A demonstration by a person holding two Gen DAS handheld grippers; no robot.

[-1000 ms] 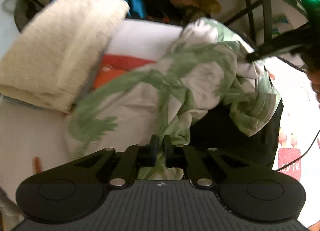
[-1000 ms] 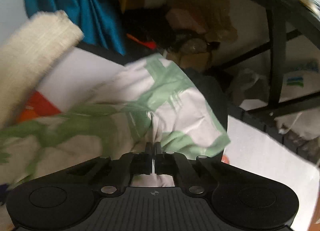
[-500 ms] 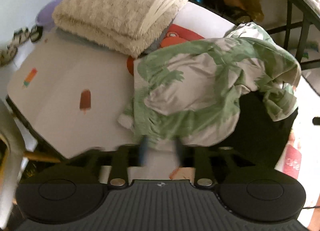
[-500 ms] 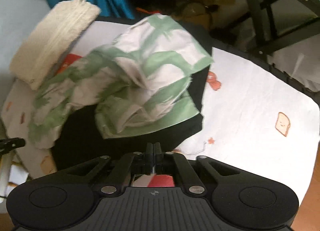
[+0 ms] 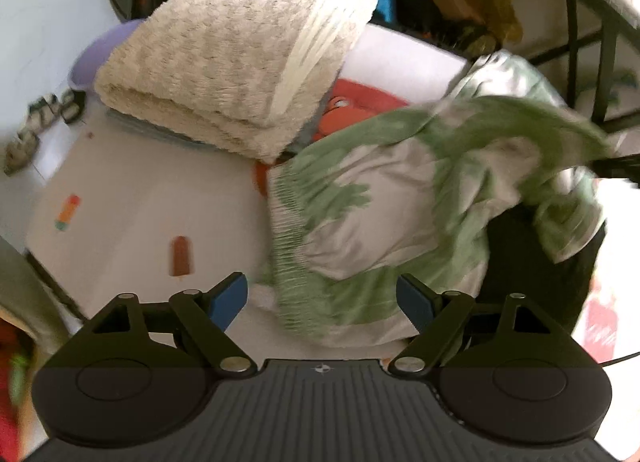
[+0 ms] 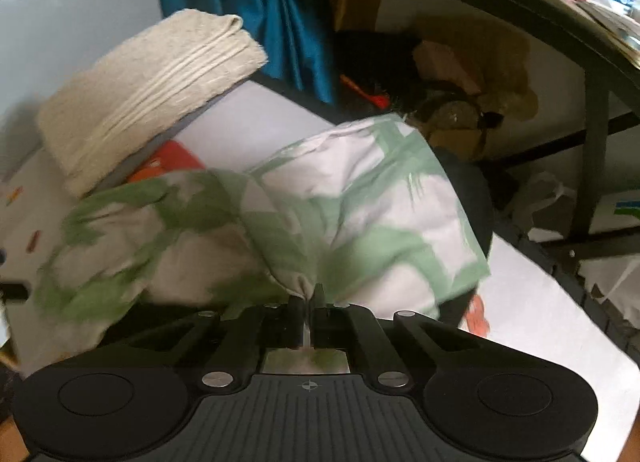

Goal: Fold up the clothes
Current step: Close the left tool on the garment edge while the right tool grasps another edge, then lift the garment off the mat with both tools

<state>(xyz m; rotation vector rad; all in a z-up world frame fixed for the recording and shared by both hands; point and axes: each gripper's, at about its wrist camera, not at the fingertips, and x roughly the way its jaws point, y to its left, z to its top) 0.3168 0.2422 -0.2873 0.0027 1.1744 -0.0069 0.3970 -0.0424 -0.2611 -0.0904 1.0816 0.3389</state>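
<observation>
A crumpled white garment with green leaf print (image 5: 380, 214) lies on the table, partly over a black garment (image 5: 540, 262). My left gripper (image 5: 322, 298) hovers at its near edge. It is open, its blue pads (image 5: 228, 298) wide apart with nothing between them. In the right wrist view the same printed garment (image 6: 360, 214) bunches up in front of my right gripper (image 6: 307, 298), which is shut on a fold of it. The black garment (image 6: 472, 190) shows behind the raised cloth.
A folded cream towel (image 5: 240, 54) sits on other items at the table's far left. The white tablecloth (image 5: 132, 222) has ice-pop prints. Behind are a blue curtain (image 6: 280, 14), a dark metal frame (image 6: 596, 134) and clutter on the floor.
My left gripper let go of the printed garment, opened wide and drew back. My right gripper, back from the garment half a second ago, now pinches a fold of it.
</observation>
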